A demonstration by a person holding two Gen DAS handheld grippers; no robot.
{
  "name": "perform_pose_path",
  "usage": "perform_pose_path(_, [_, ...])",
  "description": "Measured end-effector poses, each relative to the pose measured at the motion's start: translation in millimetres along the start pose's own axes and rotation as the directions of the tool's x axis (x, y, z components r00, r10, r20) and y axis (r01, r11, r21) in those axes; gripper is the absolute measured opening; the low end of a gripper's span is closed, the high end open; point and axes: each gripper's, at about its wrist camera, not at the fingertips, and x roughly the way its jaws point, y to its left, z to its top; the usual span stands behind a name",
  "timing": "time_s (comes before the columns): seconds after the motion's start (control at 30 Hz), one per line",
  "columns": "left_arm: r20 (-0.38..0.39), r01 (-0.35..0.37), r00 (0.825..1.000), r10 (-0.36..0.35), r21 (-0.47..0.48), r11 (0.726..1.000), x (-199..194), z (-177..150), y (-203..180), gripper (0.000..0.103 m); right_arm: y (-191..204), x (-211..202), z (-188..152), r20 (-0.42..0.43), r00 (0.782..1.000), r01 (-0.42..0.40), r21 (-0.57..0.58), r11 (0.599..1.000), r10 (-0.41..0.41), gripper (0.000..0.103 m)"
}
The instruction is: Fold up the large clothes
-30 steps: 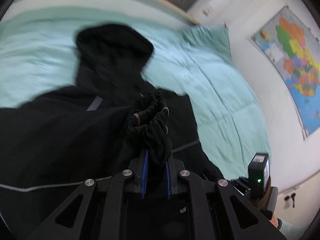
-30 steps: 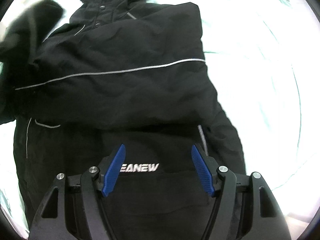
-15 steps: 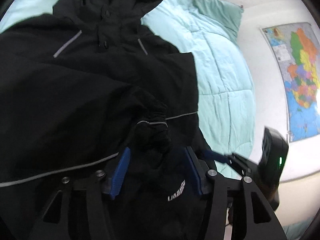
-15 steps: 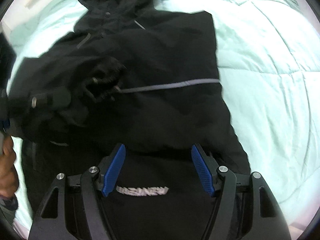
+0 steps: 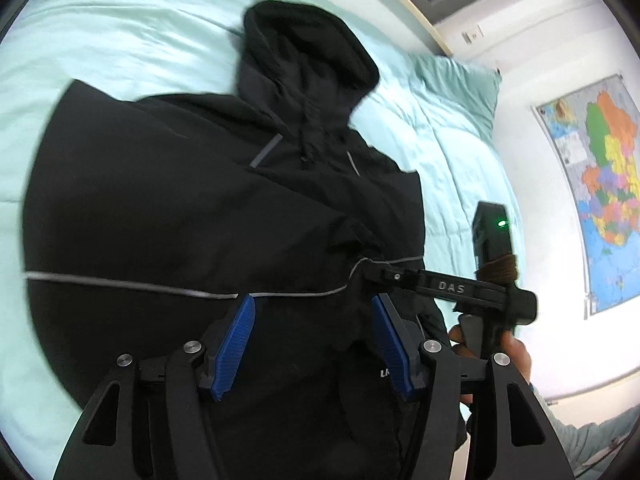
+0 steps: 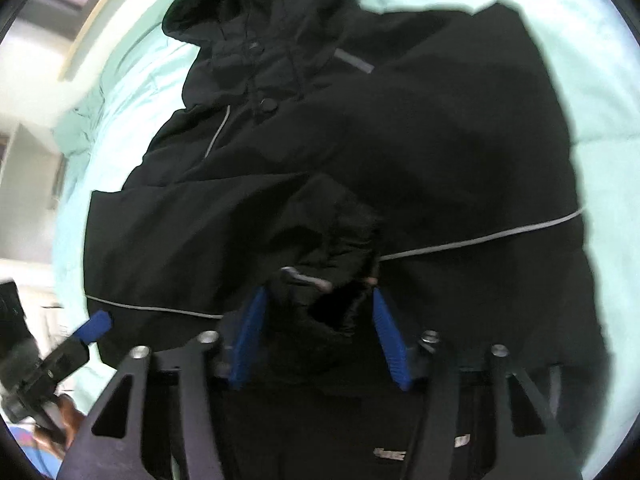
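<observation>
Mint bedding (image 5: 120,52) bears jacket (image 5: 180,208); left gripper (image 5: 314,340) spread above, right gripper (image 6: 316,332) straddles cuff (image 6: 320,264).

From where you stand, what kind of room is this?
Most likely a bedroom. A black hooded jacket is spread on a bed with a mint-green quilt and a matching pillow at its head, and a colourful map hangs on the white wall beside it.

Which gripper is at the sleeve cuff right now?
The right gripper: the bunched sleeve cuff sits between its open fingers. The left gripper hangs open over flat jacket fabric.
</observation>
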Motion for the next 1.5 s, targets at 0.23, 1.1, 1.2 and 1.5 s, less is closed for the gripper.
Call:
perform_pose_path(0.23, [0.106, -0.098, 0.99, 0.095, 0.022, 0.995, -37.1, 3.9, 3.5, 0.062, 22.0, -66.6, -8.4, 0.17, 0.982, 0.104, -0.11, 0.988, -0.084, 0.028])
perform_pose_path(1.1, [0.078, -0.28, 0.955, 0.286, -0.083, 0.956, 4.6, 24.6, 60.7, 0.076, -114.9, -101.0, -10.5, 0.206, 0.898, 0.408, -0.061, 0.911, -0.388, 0.043])
perform_pose_path(1.2, [0.118, -0.251, 0.962, 0.247, 0.024, 0.968, -7.4, 25.9, 21.9, 0.076, -86.0, -105.9, -8.7, 0.229, 0.918, 0.349, -0.078, 0.934, -0.324, 0.043])
perform_pose_path(1.5, [0.073, -0.403, 0.915, 0.397, 0.136, 0.905, 87.0, 47.6, -11.6, 0.076, 11.5, -19.4, 31.7, 0.261, 0.918, 0.374, -0.326, 0.868, -0.298, 0.056])
